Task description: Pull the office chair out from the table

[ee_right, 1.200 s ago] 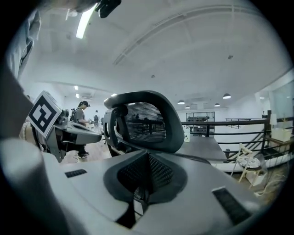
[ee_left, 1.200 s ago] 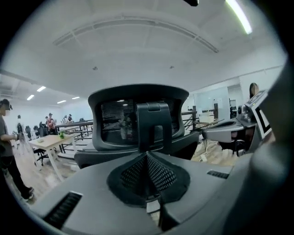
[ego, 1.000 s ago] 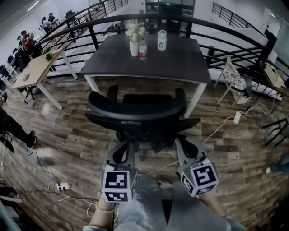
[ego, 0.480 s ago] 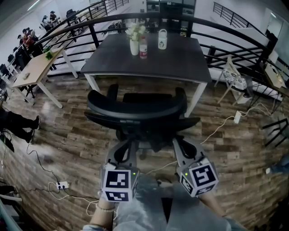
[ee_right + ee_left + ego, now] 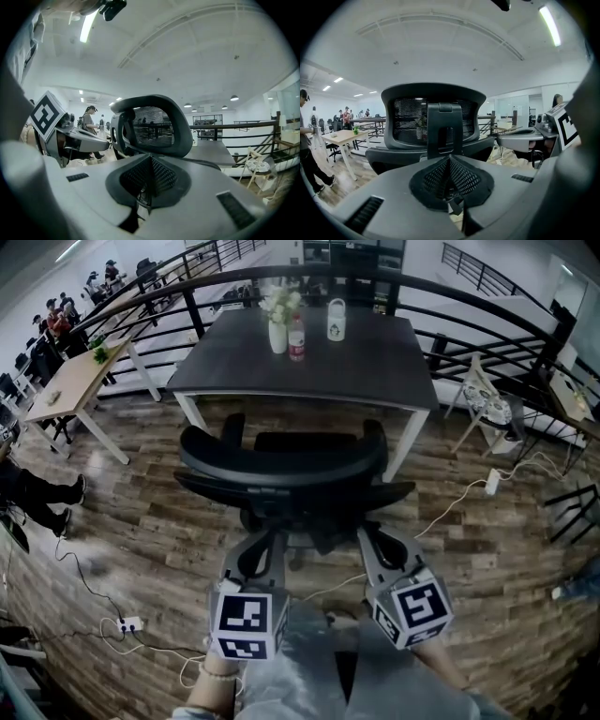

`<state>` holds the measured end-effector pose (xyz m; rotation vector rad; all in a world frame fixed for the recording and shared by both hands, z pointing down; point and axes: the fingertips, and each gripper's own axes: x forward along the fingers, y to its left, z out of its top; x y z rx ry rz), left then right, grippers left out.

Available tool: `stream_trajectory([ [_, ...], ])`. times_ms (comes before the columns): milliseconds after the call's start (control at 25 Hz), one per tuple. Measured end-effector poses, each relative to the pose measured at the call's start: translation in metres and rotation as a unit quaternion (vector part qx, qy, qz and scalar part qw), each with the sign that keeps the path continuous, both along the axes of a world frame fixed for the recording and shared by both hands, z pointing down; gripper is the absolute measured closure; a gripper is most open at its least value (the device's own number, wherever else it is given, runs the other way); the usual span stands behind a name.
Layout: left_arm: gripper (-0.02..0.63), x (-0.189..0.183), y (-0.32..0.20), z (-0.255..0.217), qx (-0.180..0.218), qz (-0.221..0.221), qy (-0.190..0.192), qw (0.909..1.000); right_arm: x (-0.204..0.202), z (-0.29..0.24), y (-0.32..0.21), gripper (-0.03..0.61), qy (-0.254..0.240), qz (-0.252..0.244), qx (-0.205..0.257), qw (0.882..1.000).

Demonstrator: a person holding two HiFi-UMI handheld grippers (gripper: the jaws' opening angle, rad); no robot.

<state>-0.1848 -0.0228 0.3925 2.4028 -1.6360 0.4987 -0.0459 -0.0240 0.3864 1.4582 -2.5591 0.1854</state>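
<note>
One black mesh office chair [image 5: 286, 470] is seen parked just before one dark tabletop [image 5: 375, 362].
Two grippers are held behind it: left gripper [image 5: 449, 160] and right gripper [image 5: 150, 159], fingers pressed together, empty.

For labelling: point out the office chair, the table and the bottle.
office chair [image 5: 281, 463]: head view, top of its back.
table [image 5: 375, 352]: head view, bare dark top.
bottle [image 5: 297, 343]: head view, its body.
</note>
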Motion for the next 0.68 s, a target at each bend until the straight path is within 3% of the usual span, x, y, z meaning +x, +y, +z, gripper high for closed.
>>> stream_trajectory([
  [680, 0.604, 0.0008, -0.0017, 0.0037, 0.000, 0.004, -0.003, 1.0000, -0.0007, 0.0045, -0.0010, 0.575, 0.008, 0.000, -0.002, 1.000],
])
